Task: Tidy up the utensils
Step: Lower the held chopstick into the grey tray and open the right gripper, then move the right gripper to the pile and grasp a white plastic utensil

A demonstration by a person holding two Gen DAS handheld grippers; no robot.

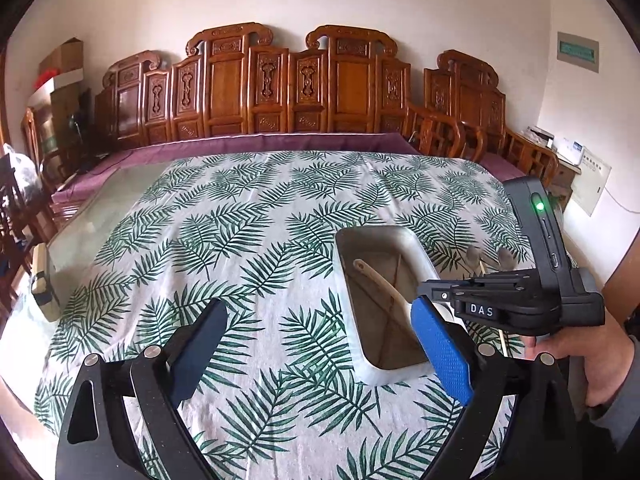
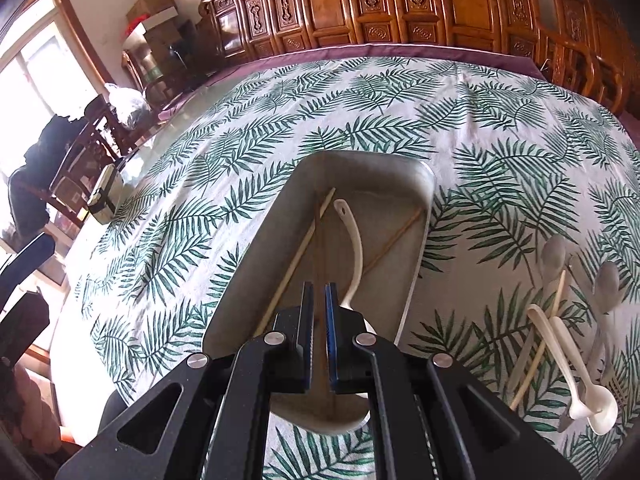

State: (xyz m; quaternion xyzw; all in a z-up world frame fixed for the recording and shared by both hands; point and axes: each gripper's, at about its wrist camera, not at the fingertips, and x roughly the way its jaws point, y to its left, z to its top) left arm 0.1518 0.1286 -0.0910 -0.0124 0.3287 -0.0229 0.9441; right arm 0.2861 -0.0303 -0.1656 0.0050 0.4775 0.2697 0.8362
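Over the near end of the grey tray [image 2: 416, 216] our right claw [image 2: 319, 320] hides a white spoon's [image 2: 355, 240] bowl, fingers almost pressed together around a thin dark chopstick [image 2: 317, 224]; whether they pinch it, we cannot tell. Right, loose utensils [image 2: 568, 344] crowd the table [image 2: 200, 184]. Our left claw [image 1: 320, 344] hangs spread wide.

The one thing I can read is "DAS", in pale capitals on a small dark plate on the side of my right gripper [image 1: 480, 310], seen from my left wrist just right of the white tray [image 1: 400, 236]. Up on the wall, far above and right of that tray, a green sign [image 1: 577, 51] carries writing too small to make out (a few characters, maybe). The white papers [image 1: 592, 178] below it are equally unreadable.
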